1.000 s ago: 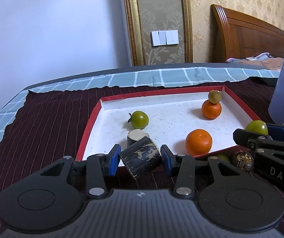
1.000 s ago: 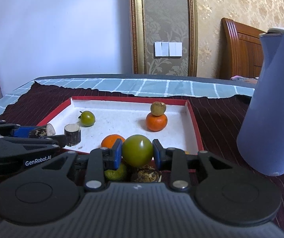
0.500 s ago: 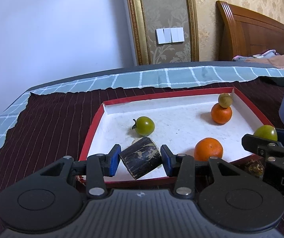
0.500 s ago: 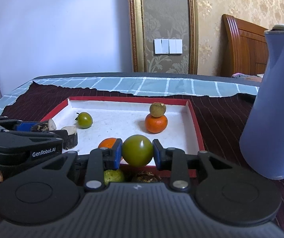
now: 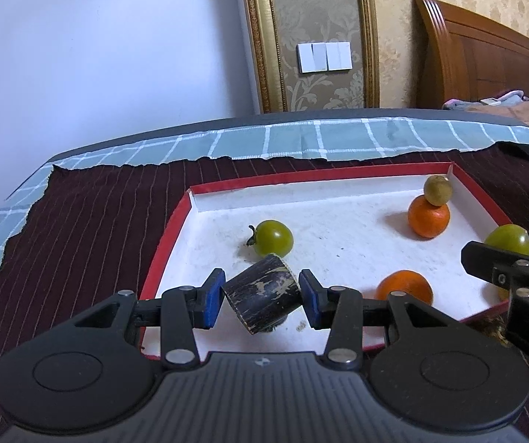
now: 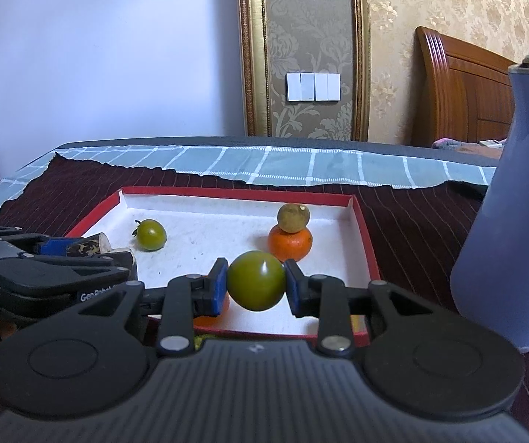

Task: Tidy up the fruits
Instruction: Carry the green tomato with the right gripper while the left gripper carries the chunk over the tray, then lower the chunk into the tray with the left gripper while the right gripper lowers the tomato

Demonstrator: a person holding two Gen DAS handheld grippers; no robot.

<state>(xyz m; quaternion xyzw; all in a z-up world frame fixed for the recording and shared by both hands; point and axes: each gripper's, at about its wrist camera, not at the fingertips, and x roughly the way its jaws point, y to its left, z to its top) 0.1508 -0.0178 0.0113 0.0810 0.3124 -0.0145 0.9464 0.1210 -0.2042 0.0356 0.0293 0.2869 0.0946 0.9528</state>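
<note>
My left gripper [image 5: 260, 297] is shut on a dark sugarcane piece [image 5: 262, 297] and holds it tilted over the near left part of the red-rimmed white tray [image 5: 170, 229]. My right gripper [image 6: 255, 286] is shut on a green tomato [image 6: 255, 280] over the tray's near edge [image 6: 362, 232]. In the tray lie another green tomato [image 5: 273, 237], an orange [image 5: 405, 288] near the front, and a second orange [image 5: 429, 216] with a small brownish fruit [image 5: 437, 195] right behind it. Another cane piece under the left gripper is mostly hidden.
A tall blue jug [image 6: 512, 203] stands to the right of the tray. Dark striped cloth [image 5: 91, 229] covers the table, with checked blue cloth [image 5: 301, 140] at the far edge. Small fruits lie on the cloth before the tray, mostly hidden by the right gripper.
Both grippers have moved forward over the tray with their loads still held. The cane piece now hangs over the tray floor and hides the second cane piece.
</note>
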